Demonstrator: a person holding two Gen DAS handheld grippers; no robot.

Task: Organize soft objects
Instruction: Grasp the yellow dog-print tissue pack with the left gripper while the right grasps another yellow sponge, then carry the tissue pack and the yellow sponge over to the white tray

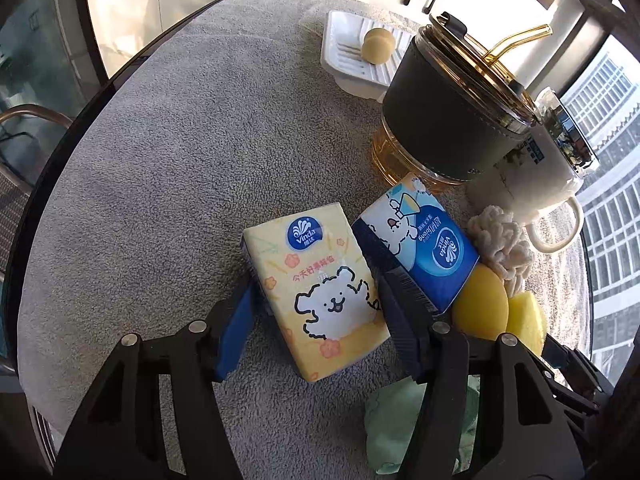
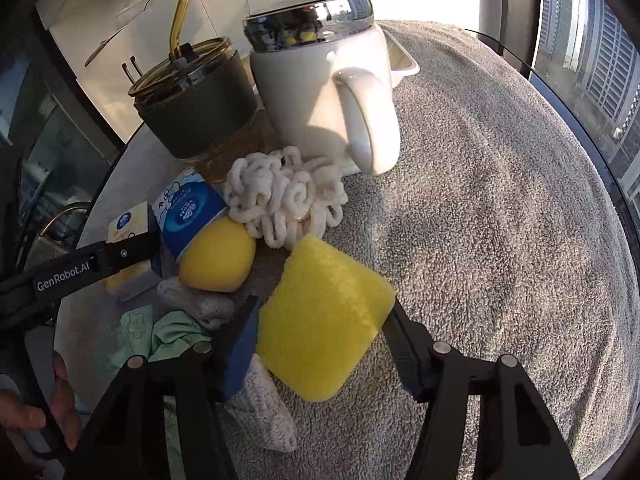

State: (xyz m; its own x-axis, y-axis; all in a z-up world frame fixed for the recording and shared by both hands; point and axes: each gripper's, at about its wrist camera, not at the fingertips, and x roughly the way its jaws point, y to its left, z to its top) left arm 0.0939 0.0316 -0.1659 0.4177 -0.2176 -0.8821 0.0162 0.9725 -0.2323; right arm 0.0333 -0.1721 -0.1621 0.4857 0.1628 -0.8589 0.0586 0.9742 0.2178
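My left gripper [image 1: 316, 300] is shut on a yellow Vinda tissue pack [image 1: 316, 292] with a white dog print, resting on the grey towel. A blue tissue pack [image 1: 420, 240] lies just to its right. My right gripper [image 2: 320, 316] is shut on a yellow sponge [image 2: 320, 320], low over the towel. Next to it lie a yellow round soft ball [image 2: 218, 256], a white knitted scrubber [image 2: 280, 200], a grey knitted cloth [image 2: 260, 404] and a green cloth [image 2: 160, 336]. The left gripper also shows in the right wrist view [image 2: 132, 252], on the tissue pack.
A dark-sleeved glass cup with a straw [image 1: 452, 112] and a white lidded mug [image 2: 324, 92] stand behind the soft things. A white ribbed tray [image 1: 356, 56] holds a pale ball [image 1: 378, 46]. The grey towel [image 1: 160, 160] covers a round table by windows.
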